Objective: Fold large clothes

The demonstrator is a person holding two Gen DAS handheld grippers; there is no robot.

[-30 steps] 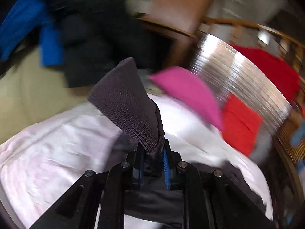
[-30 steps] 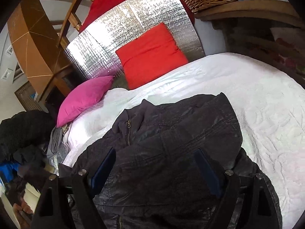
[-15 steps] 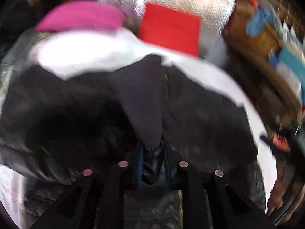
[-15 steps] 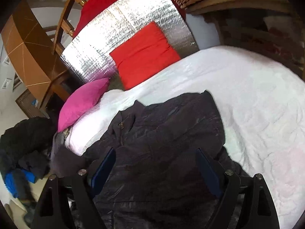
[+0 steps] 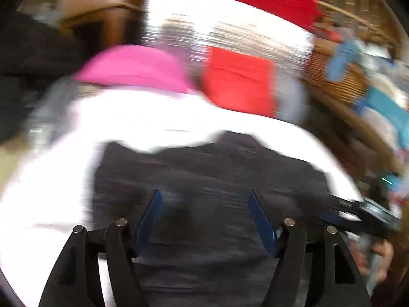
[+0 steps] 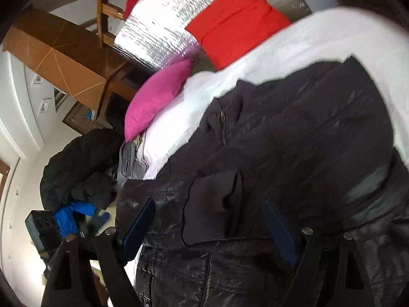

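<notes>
A black jacket point(image 6: 294, 140) lies spread on the white bed point(image 6: 319, 25), with one sleeve and its dark knitted cuff point(image 6: 217, 212) folded across its front. In the blurred left wrist view my left gripper point(image 5: 204, 194) hovers over the jacket point(image 5: 204, 168); its jaws are opening and nothing is between them. My right gripper point(image 6: 208, 204) stands open just above the folded sleeve, its pads clear of the cloth. A person's hand point(image 5: 378, 255) shows at the right edge of the left wrist view, holding the other gripper.
A pink pillow point(image 6: 158, 97) and a red pillow point(image 6: 235, 18) lean on a silver foil board point(image 6: 163, 23) at the head of the bed. Dark clothes point(image 6: 76, 168) with a blue garment point(image 6: 69, 217) lie piled on the floor at the left. A wicker basket point(image 5: 340, 76) stands at the right.
My left gripper carried the knitted cuff across onto the jacket, let it go and spread its jaws. The right gripper sank closer to the jacket, still open.
</notes>
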